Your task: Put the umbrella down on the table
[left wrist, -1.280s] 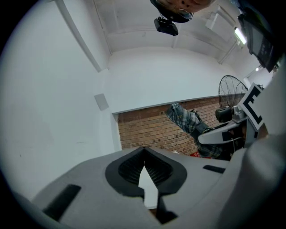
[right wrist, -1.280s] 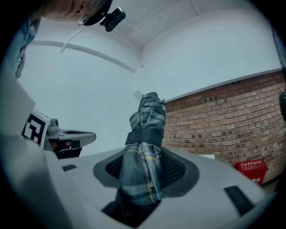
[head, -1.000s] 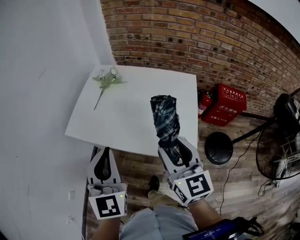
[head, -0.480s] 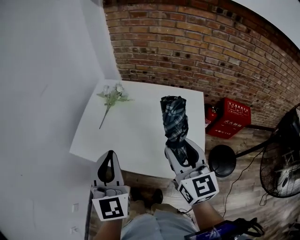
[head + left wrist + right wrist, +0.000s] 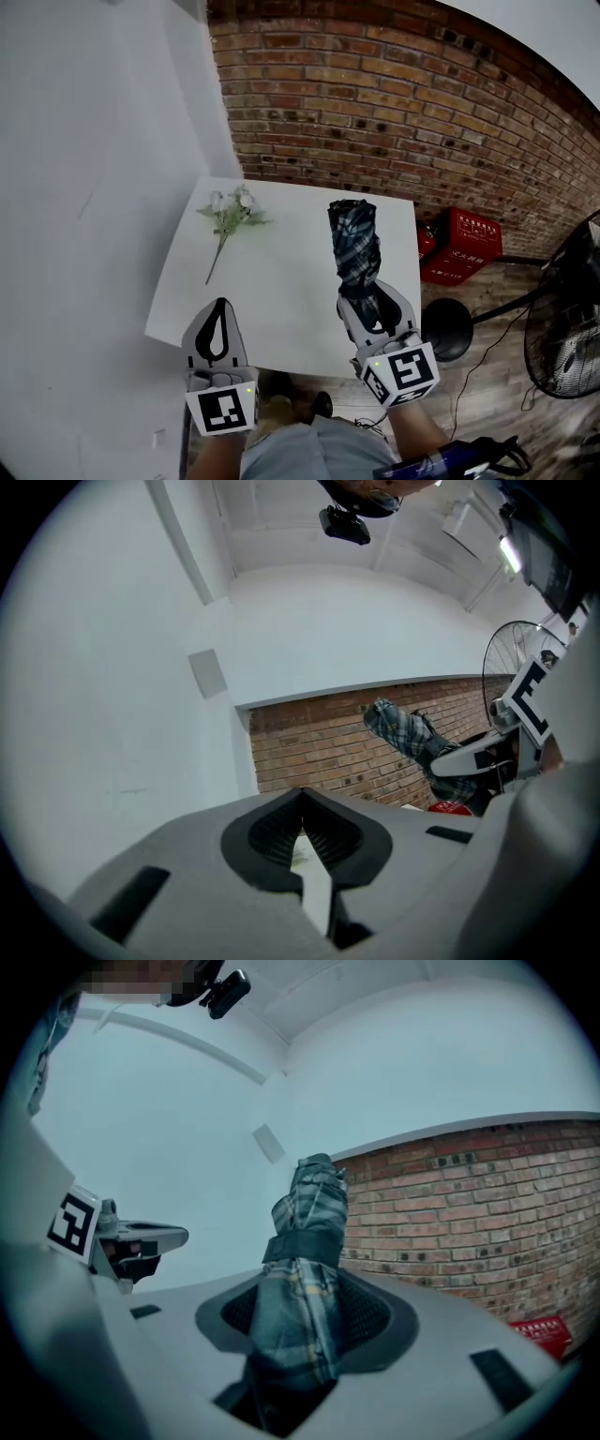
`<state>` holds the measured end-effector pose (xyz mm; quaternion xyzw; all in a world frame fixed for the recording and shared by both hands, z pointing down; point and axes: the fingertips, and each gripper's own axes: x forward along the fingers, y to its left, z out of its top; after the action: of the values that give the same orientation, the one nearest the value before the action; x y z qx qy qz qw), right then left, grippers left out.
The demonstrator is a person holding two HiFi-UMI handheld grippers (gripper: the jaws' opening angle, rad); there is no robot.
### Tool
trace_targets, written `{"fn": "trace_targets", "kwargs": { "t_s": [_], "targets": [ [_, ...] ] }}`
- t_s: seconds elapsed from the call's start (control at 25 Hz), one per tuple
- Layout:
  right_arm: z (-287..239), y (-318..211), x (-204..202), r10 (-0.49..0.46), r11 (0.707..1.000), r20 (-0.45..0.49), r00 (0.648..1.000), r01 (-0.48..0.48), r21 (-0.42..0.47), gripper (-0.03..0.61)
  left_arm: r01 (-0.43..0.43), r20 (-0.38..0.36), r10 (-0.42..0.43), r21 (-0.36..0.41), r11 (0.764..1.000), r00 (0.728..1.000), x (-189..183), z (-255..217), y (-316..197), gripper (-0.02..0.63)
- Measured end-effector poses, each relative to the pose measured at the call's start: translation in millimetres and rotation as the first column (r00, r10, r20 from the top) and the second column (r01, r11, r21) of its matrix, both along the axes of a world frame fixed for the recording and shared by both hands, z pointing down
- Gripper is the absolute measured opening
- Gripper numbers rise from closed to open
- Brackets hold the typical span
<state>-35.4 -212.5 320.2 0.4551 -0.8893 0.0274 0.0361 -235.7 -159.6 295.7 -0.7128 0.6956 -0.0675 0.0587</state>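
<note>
Your right gripper (image 5: 373, 305) has its jaws clamped on the lower end of the folded plaid umbrella (image 5: 355, 242). The umbrella juts forward over the right side of the white table (image 5: 281, 309), seemingly clear of the top and ready to be lowered flat. Your left gripper (image 5: 219, 330) carries nothing, jaws drawn together at the tips, and hovers at the near edge, likely to stay out of the way. The flower sprig (image 5: 228, 217) lies well apart, far left.
</note>
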Motion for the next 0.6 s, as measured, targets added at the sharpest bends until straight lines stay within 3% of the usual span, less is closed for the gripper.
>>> {"fn": "trace_targets", "kwargs": {
  "t_s": [0.6],
  "targets": [
    [28,-30,-21,0.028,0.998,-0.054,0.998,-0.032,-0.06,0.195,-0.063,-0.027,0.062,-0.024,0.998,0.998,-14,17,-46,0.009]
  ]
}}
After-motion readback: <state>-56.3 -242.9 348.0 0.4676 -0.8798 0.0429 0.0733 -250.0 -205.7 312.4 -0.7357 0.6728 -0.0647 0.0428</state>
